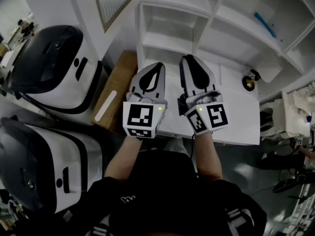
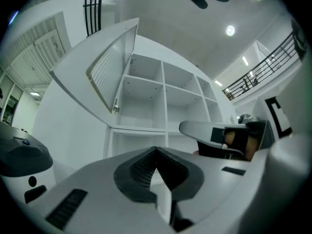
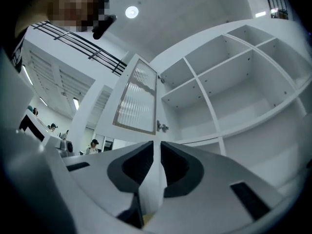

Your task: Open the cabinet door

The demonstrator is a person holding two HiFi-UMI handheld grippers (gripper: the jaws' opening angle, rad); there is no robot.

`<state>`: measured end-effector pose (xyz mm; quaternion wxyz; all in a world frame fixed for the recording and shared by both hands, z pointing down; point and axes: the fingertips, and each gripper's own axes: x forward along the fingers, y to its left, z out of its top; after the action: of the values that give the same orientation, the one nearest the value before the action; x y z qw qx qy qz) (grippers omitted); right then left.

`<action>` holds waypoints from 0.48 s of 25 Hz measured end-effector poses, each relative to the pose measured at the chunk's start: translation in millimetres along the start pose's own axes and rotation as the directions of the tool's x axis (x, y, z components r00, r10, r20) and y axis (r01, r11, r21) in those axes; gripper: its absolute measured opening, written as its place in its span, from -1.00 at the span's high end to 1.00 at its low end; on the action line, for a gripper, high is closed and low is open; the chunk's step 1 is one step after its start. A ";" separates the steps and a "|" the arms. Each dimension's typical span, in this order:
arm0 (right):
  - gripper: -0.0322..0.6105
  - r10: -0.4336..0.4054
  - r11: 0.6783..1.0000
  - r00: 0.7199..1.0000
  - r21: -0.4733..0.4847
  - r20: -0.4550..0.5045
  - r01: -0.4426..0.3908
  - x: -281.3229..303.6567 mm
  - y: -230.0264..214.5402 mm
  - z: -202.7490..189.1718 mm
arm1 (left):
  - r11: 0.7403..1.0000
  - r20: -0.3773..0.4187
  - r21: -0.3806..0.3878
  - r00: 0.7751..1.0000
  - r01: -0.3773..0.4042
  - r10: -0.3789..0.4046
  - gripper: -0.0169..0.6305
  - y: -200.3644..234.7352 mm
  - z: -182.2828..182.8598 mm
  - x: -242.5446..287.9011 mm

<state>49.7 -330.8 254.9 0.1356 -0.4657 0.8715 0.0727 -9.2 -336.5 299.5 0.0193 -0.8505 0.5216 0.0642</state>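
Note:
A white cabinet [image 1: 211, 18] with several bare shelf compartments stands ahead of me. Its ribbed-glass door [image 1: 114, 4] is swung wide open to the left, seen also in the left gripper view as the door [image 2: 113, 67] and in the right gripper view as the door [image 3: 137, 99] with a small metal fitting [image 3: 162, 126] on its edge. My left gripper [image 1: 156, 65] [image 2: 156, 150] is shut on nothing, well short of the cabinet. Beside it my right gripper [image 1: 183, 59] [image 3: 156, 145] shows a slim gap between its jaws, nothing inside. Neither touches the door.
Two large black-and-white machines [image 1: 54, 68] [image 1: 44, 161] stand at the left, with a wooden board [image 1: 115, 90] between them and the cabinet. A white flat surface [image 1: 241, 117] lies under the grippers, with a small brass-coloured object [image 1: 249, 81] on it. People [image 3: 92, 145] are far off.

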 end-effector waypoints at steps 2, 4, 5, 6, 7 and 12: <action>0.72 -0.028 1.000 0.999 0.001 -0.015 0.028 -11.5 -8.3 -7.1 | 1.000 -0.014 -0.005 1.000 0.025 -0.025 0.93 -10.9 -7.3 5.1; 0.75 -0.072 0.997 0.997 0.003 -0.036 0.072 -24.9 -16.3 -16.2 | 0.999 -0.036 -0.018 0.998 0.051 -0.052 0.93 -21.5 -17.6 7.0; 0.76 -0.094 0.996 0.994 0.004 -0.047 0.094 -31.6 -21.4 -20.2 | 0.998 -0.045 -0.024 0.997 0.065 -0.066 0.93 -27.1 -22.2 8.3; 0.76 -0.115 0.993 0.992 0.003 -0.058 0.116 -37.9 -27.2 -23.5 | 0.996 -0.053 -0.029 0.995 0.078 -0.080 0.93 -32.6 -26.1 10.3; 0.77 -0.136 0.991 0.988 -0.001 -0.068 0.136 -44.0 -33.6 -26.5 | 0.995 -0.058 -0.033 0.994 0.091 -0.093 0.93 -37.9 -29.3 12.8; 0.77 -0.259 0.966 0.957 -0.025 -0.128 0.258 -85.7 -71.1 -47.0 | 0.986 -0.088 -0.062 0.983 0.154 -0.159 0.93 -65.5 -50.4 23.4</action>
<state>146.3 -314.3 325.7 0.0849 -0.5798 0.8098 0.0271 64.0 -332.4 344.1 -0.0233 -0.8911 0.4516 0.0373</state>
